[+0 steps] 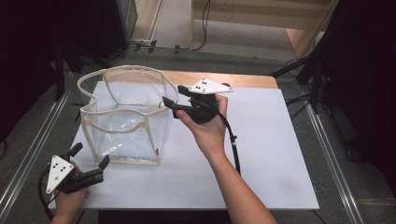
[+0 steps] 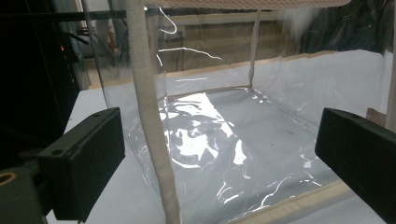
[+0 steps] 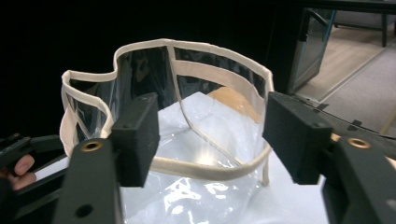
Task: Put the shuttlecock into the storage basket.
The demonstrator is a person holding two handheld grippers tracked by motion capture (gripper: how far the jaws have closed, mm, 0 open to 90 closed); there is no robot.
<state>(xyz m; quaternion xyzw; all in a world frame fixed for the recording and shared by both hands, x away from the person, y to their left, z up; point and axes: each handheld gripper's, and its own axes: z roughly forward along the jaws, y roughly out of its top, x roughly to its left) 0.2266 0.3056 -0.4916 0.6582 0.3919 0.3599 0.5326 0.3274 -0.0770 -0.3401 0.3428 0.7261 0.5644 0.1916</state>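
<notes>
A clear plastic bag (image 1: 126,116) with cream fabric trim stands upright on the worktop (image 1: 261,154), near its far left corner, mouth open and facing straight up. It is box-shaped with no clearly longer side; its vertical seams rise from a cream-edged base, and its rim sags in a wave on the left side. In the high view the right tongs (image 1: 172,99) are held over the bag's right rim, pointing left across the worktop toward the bag's opening, with the white three-cornered plate (image 1: 209,87) on top. The right hand (image 1: 208,123) grips them from below with the wrist bent, the forearm coming up diagonally from the near edge. In the right gripper view the jaws stand apart, with the near stretch of the rim (image 3: 205,170) running between them, and neither jaw touches it, so these tongs are open. The left tongs (image 1: 89,156) sit low by the near left corner of the worktop, just beside the bag's near left corner, pointing away and to the right. The left hand (image 1: 70,198) holds them from the near edge. In the left gripper view its jaws are spread wide on either side of the bag's corner seam (image 2: 152,135), holding nothing.
</notes>
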